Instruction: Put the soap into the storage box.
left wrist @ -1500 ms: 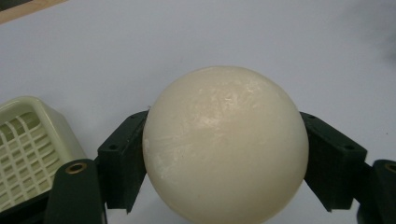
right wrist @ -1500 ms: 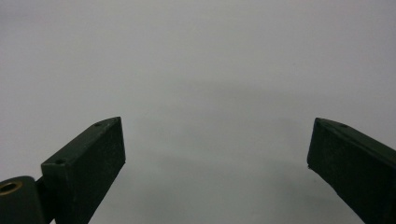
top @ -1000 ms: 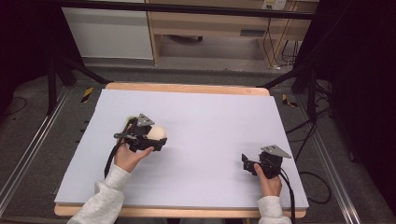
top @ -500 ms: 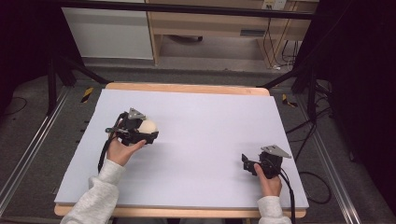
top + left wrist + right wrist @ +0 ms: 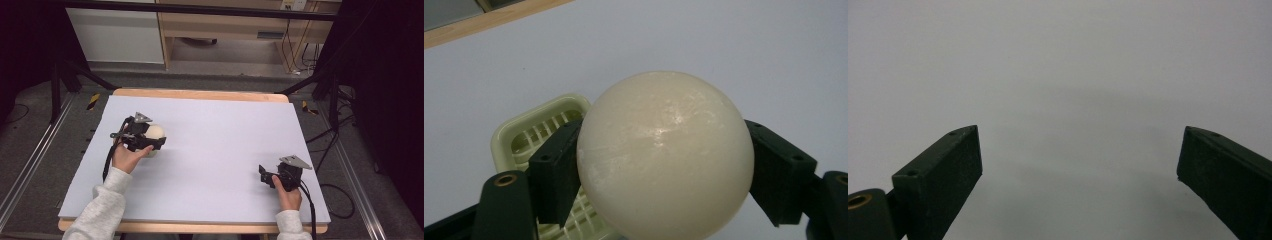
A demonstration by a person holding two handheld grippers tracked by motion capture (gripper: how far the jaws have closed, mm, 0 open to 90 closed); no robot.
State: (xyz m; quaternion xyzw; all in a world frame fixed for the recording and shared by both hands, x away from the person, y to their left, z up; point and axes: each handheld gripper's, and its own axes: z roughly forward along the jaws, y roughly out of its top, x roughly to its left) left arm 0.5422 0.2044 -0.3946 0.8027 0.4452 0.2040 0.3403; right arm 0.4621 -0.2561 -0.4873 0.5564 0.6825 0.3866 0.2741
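Note:
A smooth cream ball [image 5: 664, 155] sits clamped between the two black jaws of my left gripper [image 5: 666, 172], which is shut on it. Below and behind the ball lies a pale green slotted dish [image 5: 531, 132] on the white sheet. In the high view the left gripper [image 5: 150, 139] holds the ball [image 5: 157, 131] over the left middle of the table. My right gripper [image 5: 263, 175] rests near the front right, held by a hand. Its jaws [image 5: 1078, 160] stand wide apart with nothing but bare sheet between them.
A white sheet [image 5: 220, 135] covers the wooden table, whose far edge [image 5: 200, 94] shows as a tan strip. Cables [image 5: 330, 192] trail off the right side onto the floor. A wooden cabinet [image 5: 225, 30] stands beyond the table.
My left gripper has carried the ball a short way toward the far left of the table. The right gripper has stayed put.

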